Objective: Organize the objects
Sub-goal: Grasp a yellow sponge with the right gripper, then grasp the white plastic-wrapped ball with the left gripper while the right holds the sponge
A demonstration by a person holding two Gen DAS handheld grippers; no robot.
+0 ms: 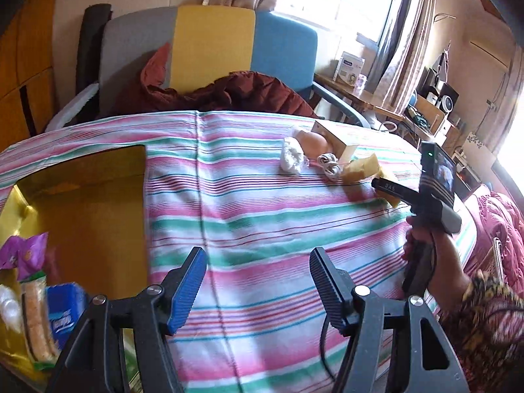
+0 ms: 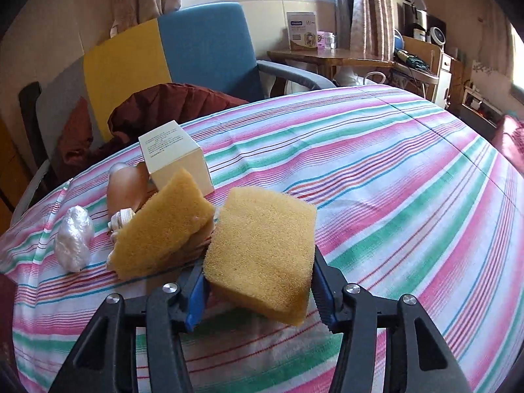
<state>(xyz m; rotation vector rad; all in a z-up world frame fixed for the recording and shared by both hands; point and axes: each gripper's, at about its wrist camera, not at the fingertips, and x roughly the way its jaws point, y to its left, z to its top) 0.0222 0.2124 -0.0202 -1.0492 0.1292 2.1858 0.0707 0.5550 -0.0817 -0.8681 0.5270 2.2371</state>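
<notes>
With the right gripper point(image 2: 258, 281) clamped on the nearer sponge point(image 2: 262, 249) at six o'clock on the striped cloth point(image 2: 393, 180), lift straight and carry it toward the box point(image 1: 88, 203) at nine o'clock, left gripper point(image 1: 258, 285) spread empty.

A grey, yellow and blue armchair point(image 1: 209, 49) holds a maroon jacket point(image 1: 229, 93).

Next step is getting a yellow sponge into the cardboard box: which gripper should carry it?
Right. The right gripper already has a yellow sponge between its fingers. The left gripper is open and holds nothing, though it hovers beside the cardboard box, so it looks better suited to steadying the box.
</notes>
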